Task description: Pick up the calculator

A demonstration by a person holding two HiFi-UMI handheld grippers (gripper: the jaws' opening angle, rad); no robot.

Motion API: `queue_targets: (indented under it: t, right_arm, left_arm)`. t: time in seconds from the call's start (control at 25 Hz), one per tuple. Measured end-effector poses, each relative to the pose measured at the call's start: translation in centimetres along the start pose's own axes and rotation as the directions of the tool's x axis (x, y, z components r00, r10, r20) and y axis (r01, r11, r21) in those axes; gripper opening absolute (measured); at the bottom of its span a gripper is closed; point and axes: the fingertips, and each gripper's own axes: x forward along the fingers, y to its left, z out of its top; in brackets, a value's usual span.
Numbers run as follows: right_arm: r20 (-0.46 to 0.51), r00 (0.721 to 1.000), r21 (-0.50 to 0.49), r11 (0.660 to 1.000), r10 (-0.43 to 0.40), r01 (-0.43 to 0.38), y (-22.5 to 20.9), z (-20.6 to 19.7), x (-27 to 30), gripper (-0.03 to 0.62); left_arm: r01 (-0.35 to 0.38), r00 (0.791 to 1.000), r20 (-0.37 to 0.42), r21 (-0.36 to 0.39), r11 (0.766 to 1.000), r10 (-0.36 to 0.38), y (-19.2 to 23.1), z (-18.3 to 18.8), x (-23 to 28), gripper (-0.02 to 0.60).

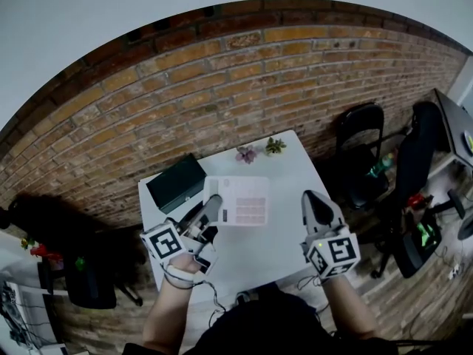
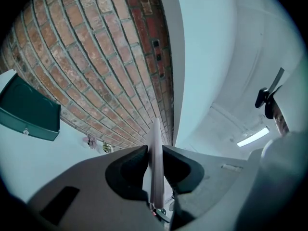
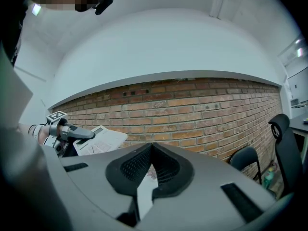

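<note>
Here, left tool [image 1: 213, 204] pinching calculator [image 1: 245, 200] over table [image 1: 284, 246], right tool [image 1: 313, 198] pressed together, green box [image 1: 176, 182] just beside, flowers [image 1: 246, 154] behind

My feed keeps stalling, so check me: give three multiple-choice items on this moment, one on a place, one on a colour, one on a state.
1. Where is the green box?
A. On a chair
B. Far left corner of the table
C. Near right corner

2. What colour is the table?
A. White
B. Black
C. Red

3. The left gripper is:
A. Jaws apart, empty
B. Shut on the box
C. Shut on the calculator

Answers:
1 B: the head view shows it at the wall side, left.
2 A: its top is plain white.
3 C: the left gripper view shows the calculator edge-on between the jaws.
</note>
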Motion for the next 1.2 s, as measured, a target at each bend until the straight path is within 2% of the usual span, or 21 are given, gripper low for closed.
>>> queue_targets:
  t: [0.64, 1.2]
  right_arm:
    - [-0.001, 1.000, -0.013, 1.000, 0.018, -0.018, -0.7, -0.5, 0.9, 0.006]
    - [-0.021, 1.000, -0.008, 1.000, -0.010, 0.010, -2.0, -1.7, 0.8, 0.005]
  left_arm:
    - [-0.011, 1.000, -0.015, -0.007, 1.000, 0.011, 0.4, -0.7, 1.5, 0.071]
    - [-0.028, 0.999, -0.038, -0.018, 0.999, 0.027, 2.2, -1.6, 2.6, 0.071]
